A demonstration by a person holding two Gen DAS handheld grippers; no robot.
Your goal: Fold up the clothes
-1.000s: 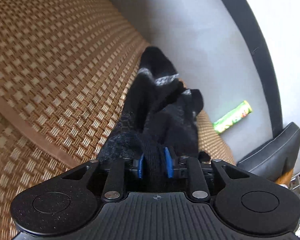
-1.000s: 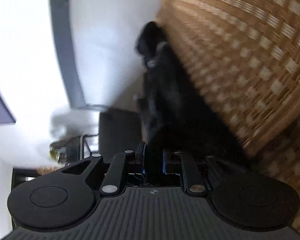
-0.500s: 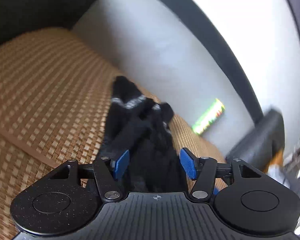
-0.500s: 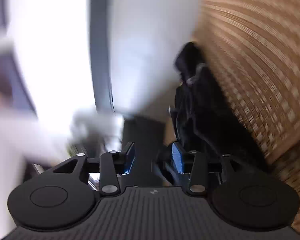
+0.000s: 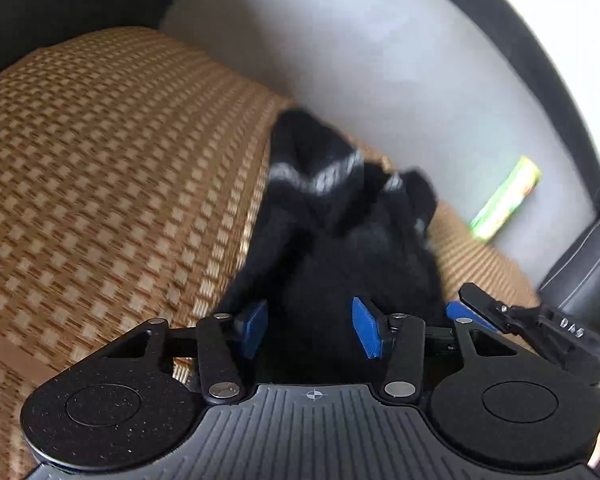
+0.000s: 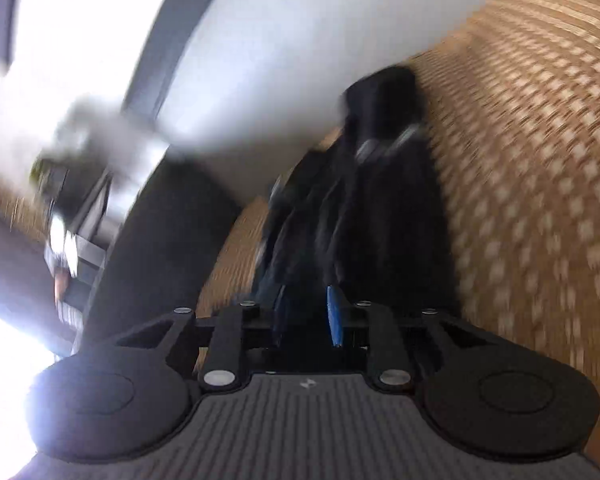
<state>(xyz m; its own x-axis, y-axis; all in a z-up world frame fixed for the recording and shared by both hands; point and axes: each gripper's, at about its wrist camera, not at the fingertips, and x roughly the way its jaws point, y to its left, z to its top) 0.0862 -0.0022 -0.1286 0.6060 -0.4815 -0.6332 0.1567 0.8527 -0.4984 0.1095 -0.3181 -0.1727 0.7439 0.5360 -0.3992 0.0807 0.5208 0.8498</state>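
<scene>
Green cylindrical tube (image 5: 505, 199) lies on grey floor (image 5: 380, 60) beyond woven tan mat (image 5: 100, 180). Black garment with grey stripes (image 5: 340, 232) rests on mat. Left gripper (image 5: 310, 330) spread wide over garment; right gripper (image 6: 308, 316) narrowly apart at its edge, contact unclear.

left hand-held gripper (image 5: 310, 330): let go of black garment (image 5: 340, 232) | right hand-held gripper (image 6: 308, 316): narrowed again

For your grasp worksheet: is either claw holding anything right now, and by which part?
Left claw is open over the black striped sock pile, holding nothing. Right claw looks nearly shut; blur hides whether it pinches fabric.
</scene>
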